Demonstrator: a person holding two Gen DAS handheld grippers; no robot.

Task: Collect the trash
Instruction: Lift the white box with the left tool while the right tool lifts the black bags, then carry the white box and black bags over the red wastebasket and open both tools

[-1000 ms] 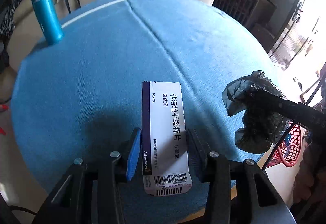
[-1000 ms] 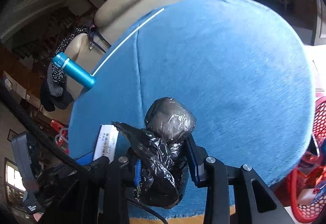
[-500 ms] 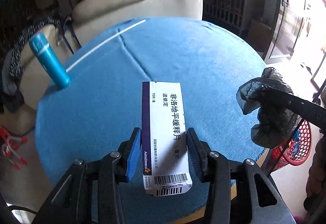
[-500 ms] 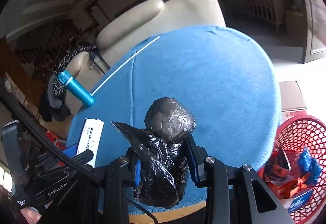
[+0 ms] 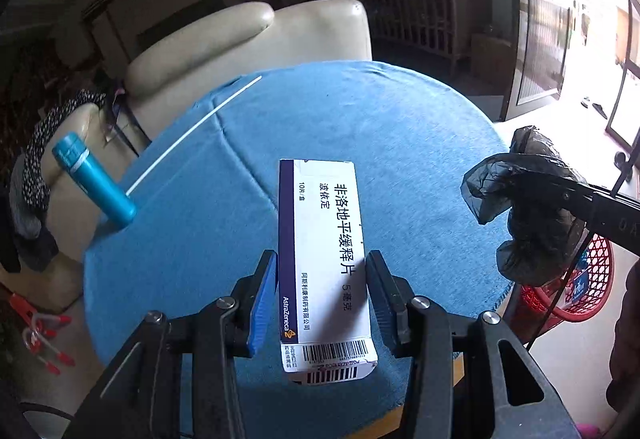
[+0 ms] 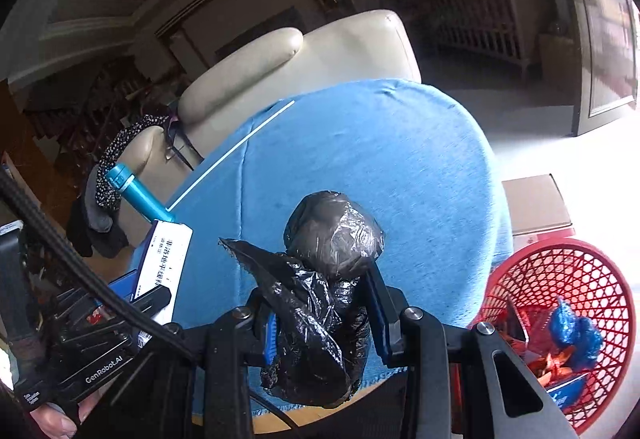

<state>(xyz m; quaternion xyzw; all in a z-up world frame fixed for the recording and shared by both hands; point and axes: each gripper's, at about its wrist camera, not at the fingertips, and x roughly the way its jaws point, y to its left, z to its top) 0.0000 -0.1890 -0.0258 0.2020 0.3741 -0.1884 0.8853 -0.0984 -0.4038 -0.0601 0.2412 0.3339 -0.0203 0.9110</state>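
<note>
My left gripper (image 5: 322,285) is shut on a white and purple medicine box (image 5: 324,259) and holds it above the round table with the blue cloth (image 5: 360,127). The box also shows in the right wrist view (image 6: 164,259). My right gripper (image 6: 324,303) is shut on a crumpled black plastic bag (image 6: 324,303), held above the table's near right edge; the bag also shows at the right of the left wrist view (image 5: 528,207). A red mesh basket (image 6: 560,279) with trash in it stands on the floor right of the table.
A blue cylindrical bottle (image 5: 94,185) stands at the table's left edge. A white stick (image 5: 196,129) lies near the far left rim. A cream armchair (image 5: 248,39) is behind the table. A cardboard box (image 6: 536,203) lies on the floor beyond the basket.
Both grippers have risen and pulled back from the table, still holding the box and the bag. More of the room and the red basket have come into view.
</note>
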